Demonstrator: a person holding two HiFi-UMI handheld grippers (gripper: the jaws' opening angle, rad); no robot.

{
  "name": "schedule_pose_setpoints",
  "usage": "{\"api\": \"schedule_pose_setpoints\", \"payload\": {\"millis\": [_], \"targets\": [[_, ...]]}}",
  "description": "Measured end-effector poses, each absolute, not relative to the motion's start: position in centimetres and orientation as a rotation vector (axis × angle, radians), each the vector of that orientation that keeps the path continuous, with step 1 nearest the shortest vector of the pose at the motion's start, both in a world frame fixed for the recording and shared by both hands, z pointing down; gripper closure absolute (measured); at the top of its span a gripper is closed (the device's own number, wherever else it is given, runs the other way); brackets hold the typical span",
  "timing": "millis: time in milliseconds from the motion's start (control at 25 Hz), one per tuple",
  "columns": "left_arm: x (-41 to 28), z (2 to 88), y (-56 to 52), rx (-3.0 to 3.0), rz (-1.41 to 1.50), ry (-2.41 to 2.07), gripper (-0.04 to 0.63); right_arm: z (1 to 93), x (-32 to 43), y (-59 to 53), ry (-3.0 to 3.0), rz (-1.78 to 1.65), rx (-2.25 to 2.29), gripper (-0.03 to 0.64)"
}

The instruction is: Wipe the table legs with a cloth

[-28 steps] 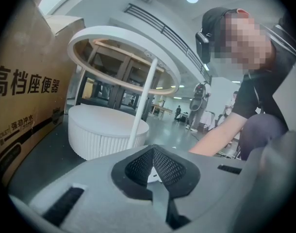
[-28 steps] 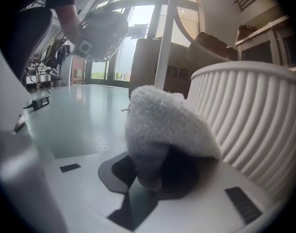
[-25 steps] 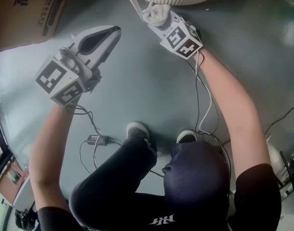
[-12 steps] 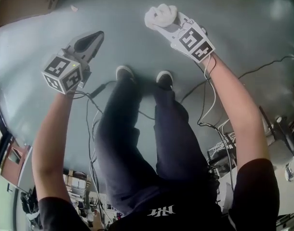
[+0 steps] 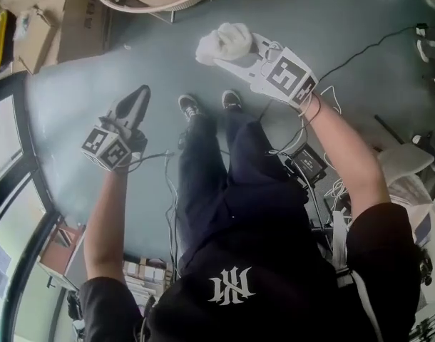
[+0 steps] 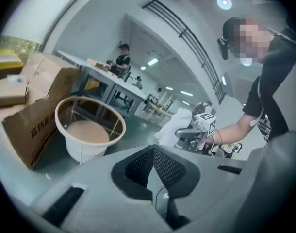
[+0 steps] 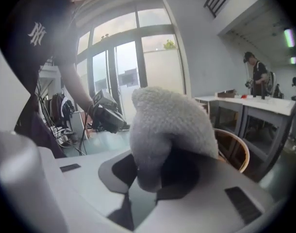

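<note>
Cloth gripped and held in the air, table legs not yet touched.

Head view: the right tool point(image 5: 237, 54) is clamped on a bunched white cloth point(image 5: 223, 41), held over the floor point(image 5: 346, 20) ahead of the person's shoes point(image 5: 191, 105). The left tool point(image 5: 140, 93) hangs well apart to the left, jaws together on nothing. The round table point(image 5: 160, 8) sits at the top edge, near the cloth but clear of it, and its legs barely show. Left tool view: the closed jaws point toward the table, which stands beside cardboard boxes point(image 6: 36, 120), with the cloth off to its right. Right tool view: the cloth fills the jaws and bulges past their tips, and the table's rim peeks out behind it. I judge this to be the approach step. Next, the cloth must go low and meet a leg under the rim.
</note>
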State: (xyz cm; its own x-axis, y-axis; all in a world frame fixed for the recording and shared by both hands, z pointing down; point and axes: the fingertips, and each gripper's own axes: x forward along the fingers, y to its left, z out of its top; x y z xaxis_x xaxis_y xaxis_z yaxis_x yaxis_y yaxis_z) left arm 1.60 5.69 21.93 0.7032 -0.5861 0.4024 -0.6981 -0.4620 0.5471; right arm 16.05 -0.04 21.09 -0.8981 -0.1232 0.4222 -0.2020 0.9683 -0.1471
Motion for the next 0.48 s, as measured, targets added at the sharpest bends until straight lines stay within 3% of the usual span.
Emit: {"api": "schedule_pose_setpoints", "payload": {"millis": [240,480], "targets": [[6.7,2.4,6.5,2.489,0.062,-1.032,0.591,1.7,19.5,4.1,-2.938,0.241,0.349,0.540],[5.4,-10.5,13.1,2.713,-0.020,-0.988,0.591,-10.5,18.0,10.5,-3.042,0.235,0.477,0.540]]}}
